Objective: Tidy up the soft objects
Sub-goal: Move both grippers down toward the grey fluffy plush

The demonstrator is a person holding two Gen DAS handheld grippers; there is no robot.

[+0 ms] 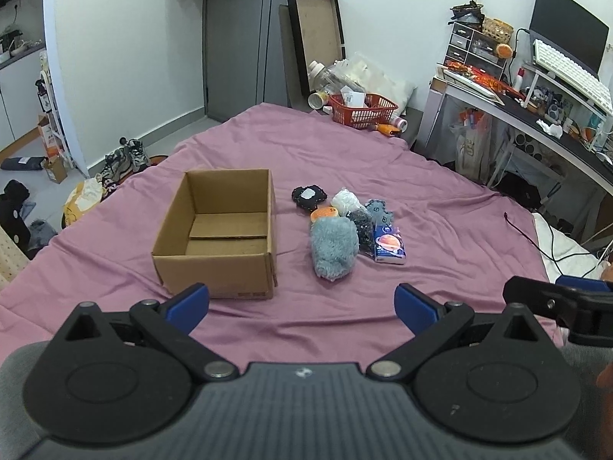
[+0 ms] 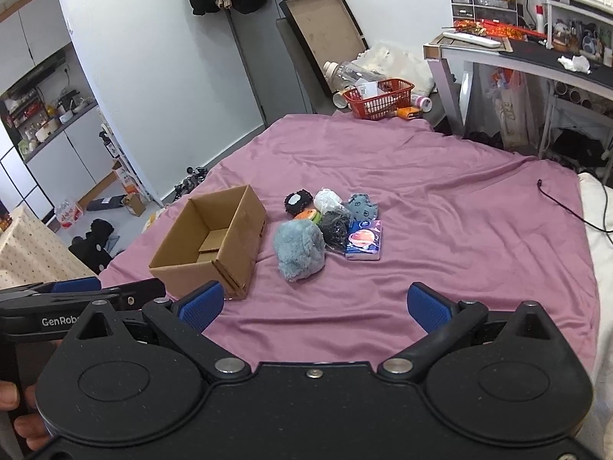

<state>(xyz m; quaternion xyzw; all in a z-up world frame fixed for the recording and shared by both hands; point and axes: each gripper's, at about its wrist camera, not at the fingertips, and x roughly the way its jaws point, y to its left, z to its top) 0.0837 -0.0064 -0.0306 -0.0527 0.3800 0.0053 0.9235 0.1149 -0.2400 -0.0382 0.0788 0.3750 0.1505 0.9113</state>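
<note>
Showing kitchen shelves rightward only.

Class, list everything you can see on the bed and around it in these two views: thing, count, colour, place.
cardboard box: one, brown, open and empty, left on the bedspread
fluffy toy: one, grey-blue, right of the box
tissue pack: one, blue, right of the toy
black mesh bundle: one, between toy and tissue pack
dark round plush: one, black, behind the pile
basket: one, red, at the far end of the bed
left gripper: one, black with blue pads, open
right gripper: one, same colours, open
</note>
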